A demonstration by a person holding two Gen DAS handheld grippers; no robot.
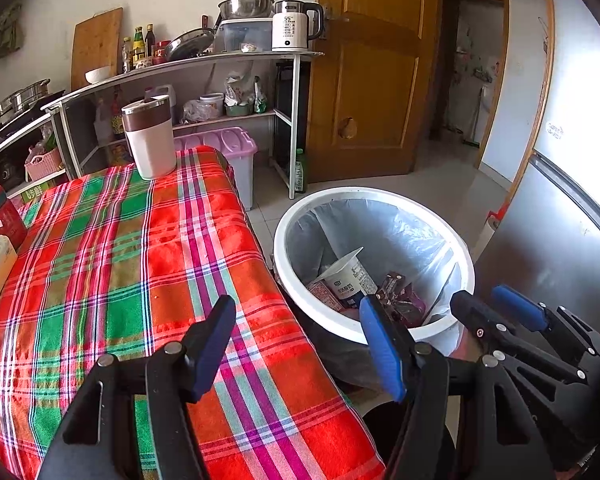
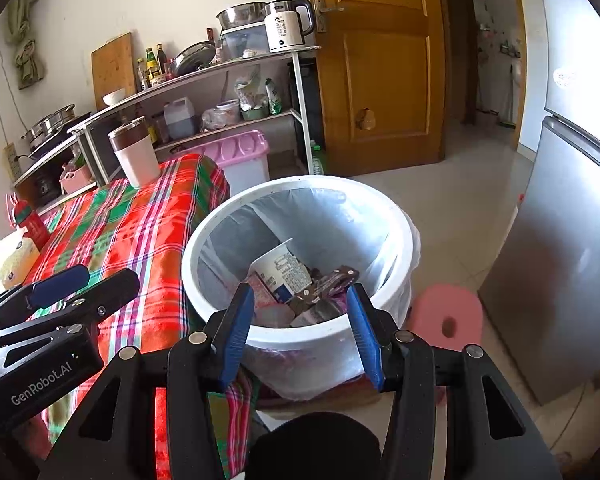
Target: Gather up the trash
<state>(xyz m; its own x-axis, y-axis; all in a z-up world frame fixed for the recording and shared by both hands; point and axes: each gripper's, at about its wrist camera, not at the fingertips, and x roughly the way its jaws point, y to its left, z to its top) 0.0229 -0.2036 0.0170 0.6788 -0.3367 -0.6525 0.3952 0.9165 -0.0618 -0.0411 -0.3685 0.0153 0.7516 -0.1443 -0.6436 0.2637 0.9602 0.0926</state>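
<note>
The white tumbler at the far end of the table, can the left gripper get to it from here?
Probably yes. The left gripper is open and empty, and only bare plaid tablecloth lies between it and the tumbler. Nothing blocks the way, though it would need a long reach.

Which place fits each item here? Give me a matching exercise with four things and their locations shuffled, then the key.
Things:
1. tumbler
2. yogurt cup
3. kettle
4. pink stool

Places:
A. on the floor beside the bin
B. on the top shelf
C. on the plaid tablecloth
D. inside the bin

Pairs: 1-C, 2-D, 3-B, 4-A
</note>
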